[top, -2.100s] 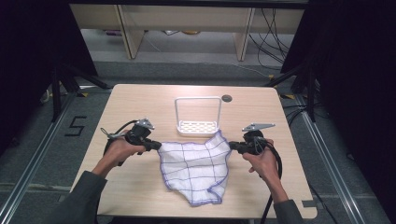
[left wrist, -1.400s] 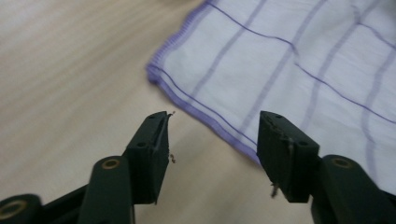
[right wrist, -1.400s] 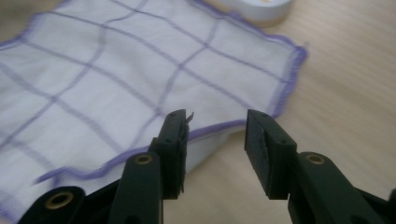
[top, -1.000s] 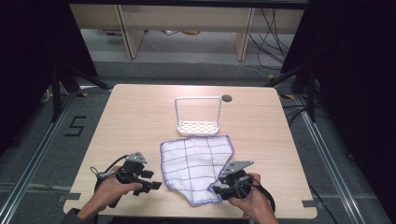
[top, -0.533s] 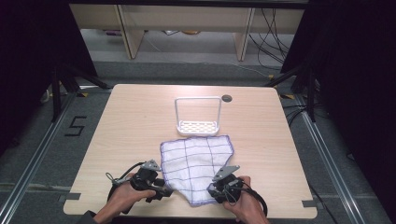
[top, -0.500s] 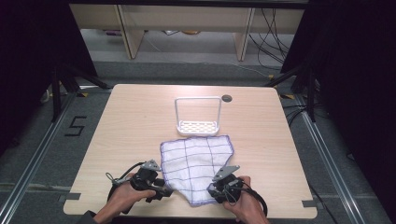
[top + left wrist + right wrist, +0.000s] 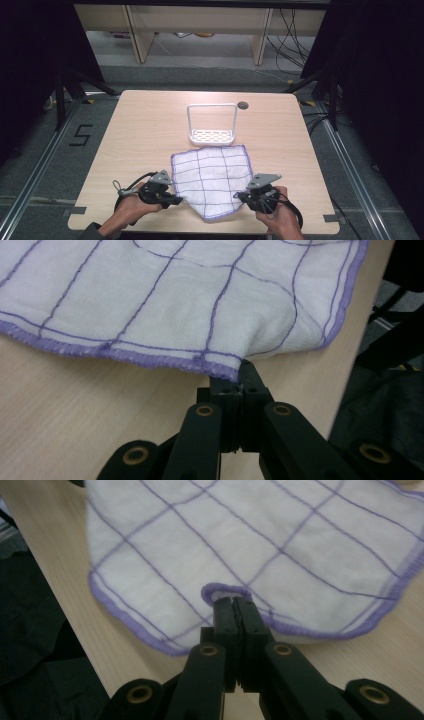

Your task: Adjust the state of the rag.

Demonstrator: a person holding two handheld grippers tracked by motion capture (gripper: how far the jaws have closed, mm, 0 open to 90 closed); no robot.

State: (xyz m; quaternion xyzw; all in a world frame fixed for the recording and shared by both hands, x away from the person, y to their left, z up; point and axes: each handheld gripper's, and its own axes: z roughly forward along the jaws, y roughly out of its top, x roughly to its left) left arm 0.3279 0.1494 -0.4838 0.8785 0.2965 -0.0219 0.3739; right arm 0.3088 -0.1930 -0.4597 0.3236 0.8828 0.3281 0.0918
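The checked cloth (image 7: 212, 175) lies flat on the near half of the bench (image 7: 140, 130), and we have just closed the left gripper (image 7: 176, 200) and right gripper (image 7: 242, 195) fingers on its near hem, probably to fold it toward the far white rack (image 7: 212, 125).

High view: worktop (image 7: 150, 130) evenly lit from above, surroundings near black, shadows faint, image soft. Left gripper view: cloth (image 7: 190, 300) bright, weave fairly sharp, near parts blurred. Right gripper view: cloth edge smeared, possibly motion blur; far corners dark, out of focus.
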